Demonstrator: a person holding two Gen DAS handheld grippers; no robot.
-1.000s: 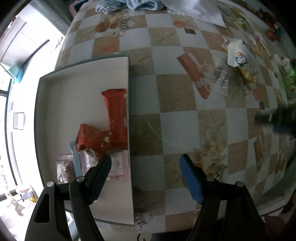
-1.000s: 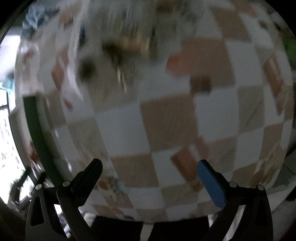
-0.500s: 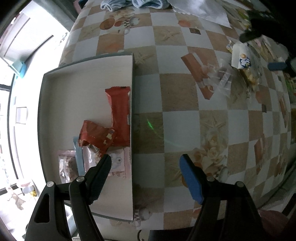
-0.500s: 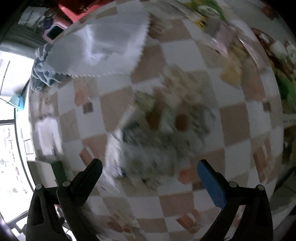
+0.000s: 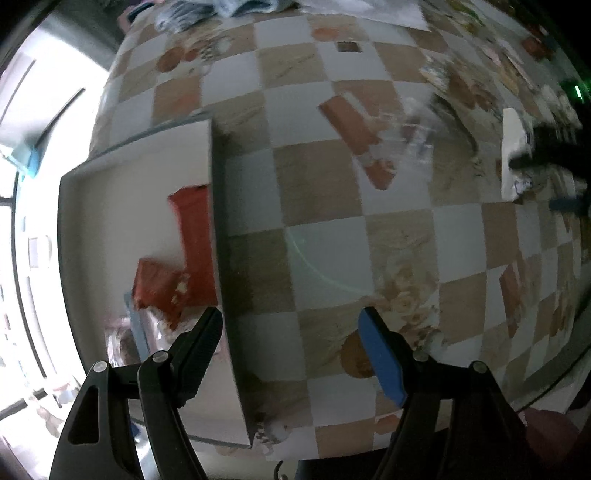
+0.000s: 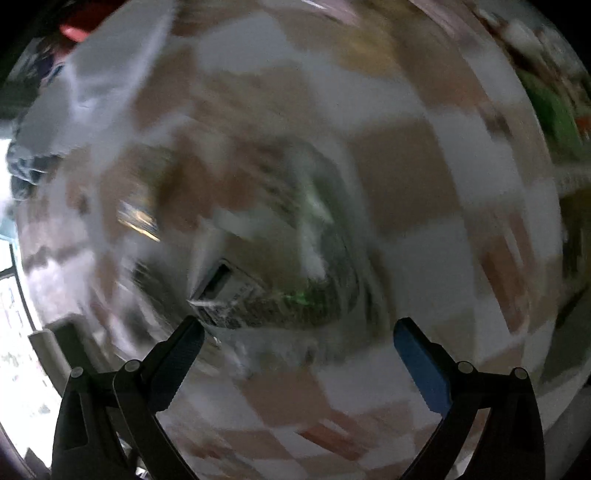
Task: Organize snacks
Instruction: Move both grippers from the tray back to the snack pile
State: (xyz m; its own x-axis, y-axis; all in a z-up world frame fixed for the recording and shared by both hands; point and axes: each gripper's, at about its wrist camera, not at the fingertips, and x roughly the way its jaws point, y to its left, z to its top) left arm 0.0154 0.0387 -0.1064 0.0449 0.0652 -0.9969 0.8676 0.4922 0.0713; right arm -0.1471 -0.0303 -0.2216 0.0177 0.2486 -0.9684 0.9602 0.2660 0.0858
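A white tray with a dark rim sits on the left of the checkered table. It holds a long red packet, a crumpled red packet and clear packets. My left gripper points straight down, open and empty, with its black finger over the tray's right wall. In the blurred right wrist view, a clear crinkly packet lies on the cloth just ahead of my open right gripper. The left wrist view shows the right gripper at the far right, beside a white packet.
Several loose snack packets are scattered over the far right of the table. A blue cloth and a white sheet lie at the far edge. A green packet shows at the right. The table's near edge runs just below my left gripper.
My right gripper has swept across the table, from bare checkered cloth to over the clear packet, and its view is smeared by motion. The left gripper has drifted slightly right of the tray.
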